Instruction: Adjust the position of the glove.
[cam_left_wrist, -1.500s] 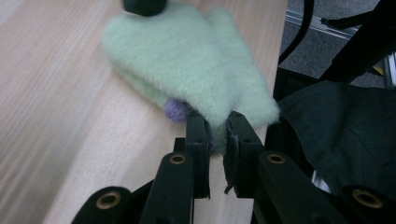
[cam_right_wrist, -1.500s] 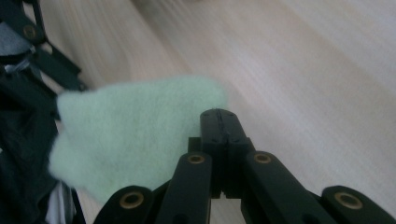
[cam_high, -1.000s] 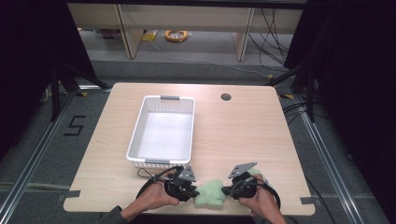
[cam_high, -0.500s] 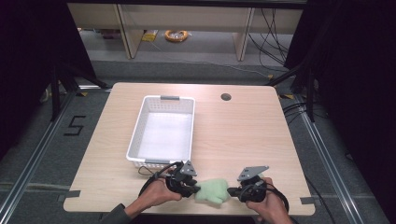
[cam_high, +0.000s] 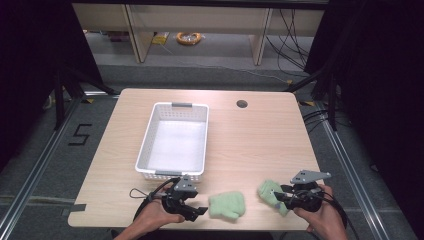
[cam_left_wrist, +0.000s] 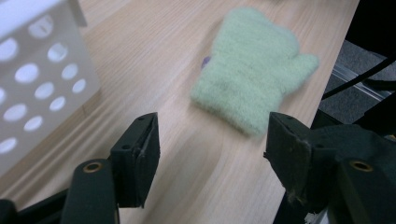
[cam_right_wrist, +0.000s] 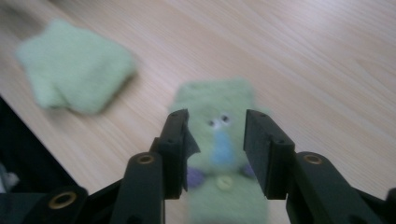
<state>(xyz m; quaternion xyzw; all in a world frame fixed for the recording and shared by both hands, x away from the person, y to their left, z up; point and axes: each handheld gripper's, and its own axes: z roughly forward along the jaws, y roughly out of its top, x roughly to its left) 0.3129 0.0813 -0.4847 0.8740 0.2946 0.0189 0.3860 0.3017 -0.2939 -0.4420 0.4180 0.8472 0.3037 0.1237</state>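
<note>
Your wooden table (cam_high: 260, 135) carries a white perforated basket (cam_high: 175, 140) on its left half. In front of the basket, near the table's front edge, one green mitten (cam_high: 226, 205) lies flat just ahead of your left gripper (cam_high: 196, 212), whose jaws have just been opening and stand wide with nothing between them. The second green mitten (cam_high: 270, 193), with a face on it, lies between the jaws of your right gripper (cam_high: 278, 196); they have just been opening, and whether the pads press on it cannot be told.

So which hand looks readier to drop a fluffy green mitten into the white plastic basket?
Probably the left. Its claw sits just below the white perforated basket, open, beside the plain fluffy green mitten. The right claw is farther off.
</note>
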